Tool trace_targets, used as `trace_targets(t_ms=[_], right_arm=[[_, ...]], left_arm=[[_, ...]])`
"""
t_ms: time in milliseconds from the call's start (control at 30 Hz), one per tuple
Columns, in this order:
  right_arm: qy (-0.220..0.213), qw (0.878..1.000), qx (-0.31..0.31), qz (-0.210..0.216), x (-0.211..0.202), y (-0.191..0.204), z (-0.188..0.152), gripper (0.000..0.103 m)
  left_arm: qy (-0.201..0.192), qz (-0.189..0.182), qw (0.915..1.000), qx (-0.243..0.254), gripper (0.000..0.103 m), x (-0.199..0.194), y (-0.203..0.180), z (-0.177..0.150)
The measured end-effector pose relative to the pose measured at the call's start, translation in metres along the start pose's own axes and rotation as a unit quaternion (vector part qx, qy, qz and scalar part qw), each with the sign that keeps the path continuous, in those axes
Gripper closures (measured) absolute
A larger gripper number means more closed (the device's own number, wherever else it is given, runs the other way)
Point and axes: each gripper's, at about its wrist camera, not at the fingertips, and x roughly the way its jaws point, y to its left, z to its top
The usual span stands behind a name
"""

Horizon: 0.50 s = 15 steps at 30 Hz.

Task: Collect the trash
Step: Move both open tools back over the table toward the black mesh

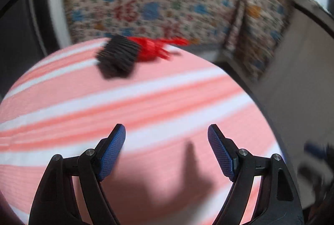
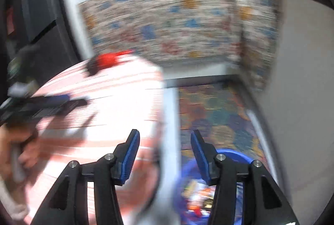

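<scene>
Pink-and-white striped tablecloth, red-handled black brush, blue bin, blue-padded fingers.

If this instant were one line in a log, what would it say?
left gripper: open, empty, over striped table | right gripper: open, empty, above blue bin | brush: untouched

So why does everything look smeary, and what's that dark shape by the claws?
Right wrist view: motion blur smears the blue bin and patterned cloth. Left wrist view: milder blur; the dark shape is a shadow on the striped tablecloth.
</scene>
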Motion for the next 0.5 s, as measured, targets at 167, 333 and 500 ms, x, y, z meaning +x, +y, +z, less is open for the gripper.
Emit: trace_targets(t_ms=[167,333,500], right_arm=[[0.045,0.995,-0.074,0.057,0.047,0.084,0.014,0.046],[0.055,0.991,-0.101,0.070,0.066,0.120,0.013,0.046],[0.054,0.991,-0.108,0.061,0.069,0.127,0.010,0.046]], left_arm=[[-0.018,0.025,0.9995,0.002,0.020,0.039,0.042,0.047],[-0.003,0.067,0.9962,0.056,0.016,0.082,0.041,0.081],[0.007,0.002,0.9993,0.036,0.072,0.081,0.061,0.077]])
